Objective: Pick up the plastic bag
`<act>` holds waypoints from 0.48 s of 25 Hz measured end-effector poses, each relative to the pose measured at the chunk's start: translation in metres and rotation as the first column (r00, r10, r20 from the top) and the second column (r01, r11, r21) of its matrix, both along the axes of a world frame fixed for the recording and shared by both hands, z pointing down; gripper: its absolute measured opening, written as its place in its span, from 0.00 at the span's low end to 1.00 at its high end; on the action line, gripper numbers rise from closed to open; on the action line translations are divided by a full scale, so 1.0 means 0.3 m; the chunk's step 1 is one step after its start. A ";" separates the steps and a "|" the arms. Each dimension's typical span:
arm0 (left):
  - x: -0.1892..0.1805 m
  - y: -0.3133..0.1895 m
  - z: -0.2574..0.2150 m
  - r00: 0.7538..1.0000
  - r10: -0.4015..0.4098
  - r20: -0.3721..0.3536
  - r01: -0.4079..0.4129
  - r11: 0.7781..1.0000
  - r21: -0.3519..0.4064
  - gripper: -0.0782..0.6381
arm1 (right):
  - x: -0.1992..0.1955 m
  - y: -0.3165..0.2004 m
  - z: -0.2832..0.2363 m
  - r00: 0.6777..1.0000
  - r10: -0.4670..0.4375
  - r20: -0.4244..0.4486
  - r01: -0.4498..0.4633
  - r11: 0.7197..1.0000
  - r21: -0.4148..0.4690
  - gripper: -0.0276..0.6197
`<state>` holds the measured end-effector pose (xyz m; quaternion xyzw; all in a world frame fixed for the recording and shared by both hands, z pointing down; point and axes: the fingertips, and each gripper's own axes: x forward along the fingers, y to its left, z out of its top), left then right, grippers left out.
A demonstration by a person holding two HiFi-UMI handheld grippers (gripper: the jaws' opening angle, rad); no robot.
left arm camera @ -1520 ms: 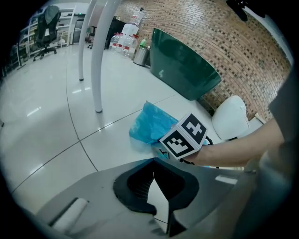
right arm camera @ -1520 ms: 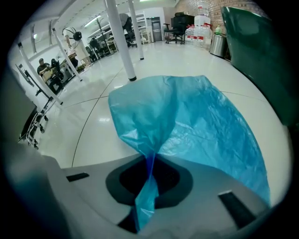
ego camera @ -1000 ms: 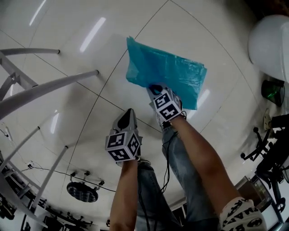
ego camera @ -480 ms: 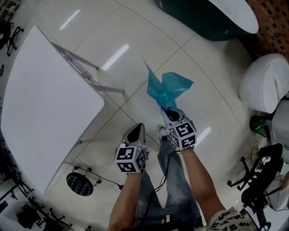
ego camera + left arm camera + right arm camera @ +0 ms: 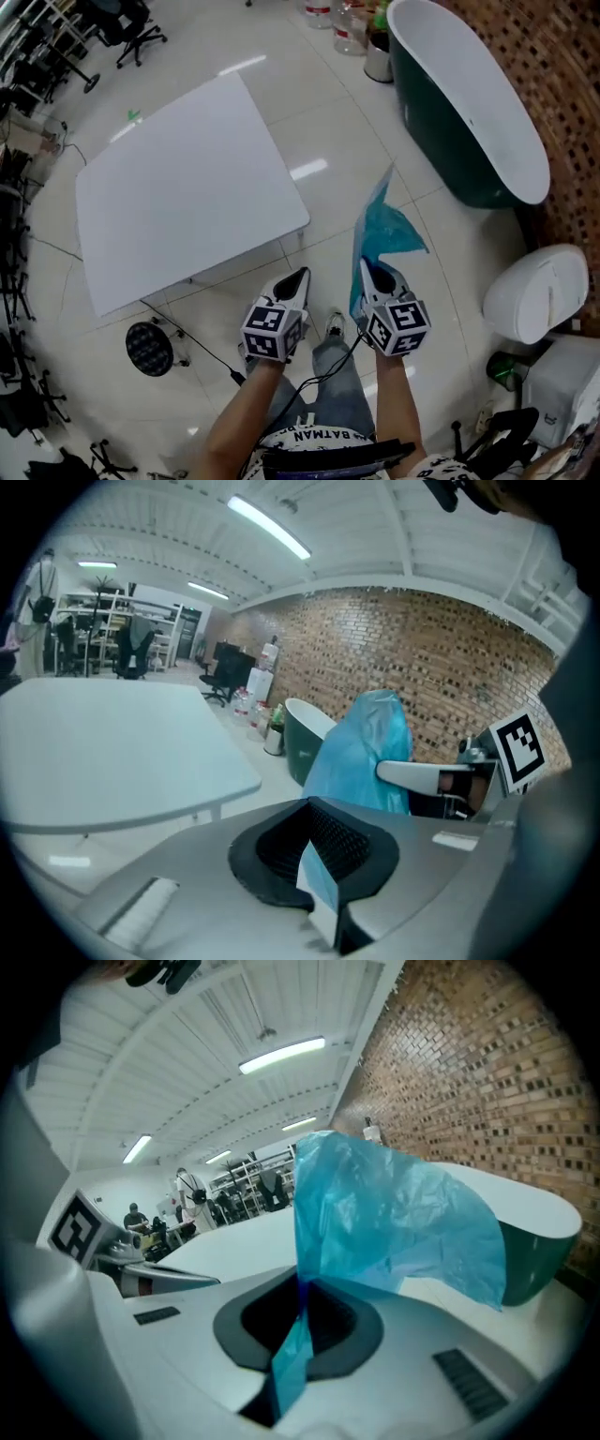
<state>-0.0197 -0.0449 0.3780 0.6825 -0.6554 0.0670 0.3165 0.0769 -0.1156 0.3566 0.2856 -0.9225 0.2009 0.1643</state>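
Note:
The blue plastic bag hangs crumpled from my right gripper, which is shut on one edge of it. In the right gripper view the bag billows up from the closed jaws of that gripper, and a strip of it runs down through the slot. My left gripper is held beside it, a little to the left and apart from the bag, jaws together. In the left gripper view, the left gripper shows a pale sliver in its slot; the bag and right gripper are ahead to the right.
A white table stands ahead to the left. A dark green bathtub with a white inside lies along the brick wall at right. Bottles stand by its far end, a white toilet-like fixture is near right, office chairs far left.
The bag went from spread flat on the floor to hanging bunched in the right gripper. Both grippers have risen, and the head view has swung up to the table and bathtub.

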 end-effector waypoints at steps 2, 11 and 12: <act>-0.089 0.055 -0.104 0.998 -0.058 0.023 0.058 0.998 0.029 0.11 | -0.047 0.007 -0.150 0.998 -0.035 0.056 0.033 0.999 0.029 0.05; -0.552 0.509 -0.481 0.902 -0.413 0.122 0.391 0.904 0.170 0.11 | -0.399 0.201 -0.554 0.959 -0.263 0.105 0.241 0.952 0.187 0.05; -0.591 0.565 -0.501 0.890 -0.439 0.125 0.414 0.892 0.181 0.11 | -0.440 0.233 -0.567 0.955 -0.283 0.092 0.259 0.943 0.207 0.05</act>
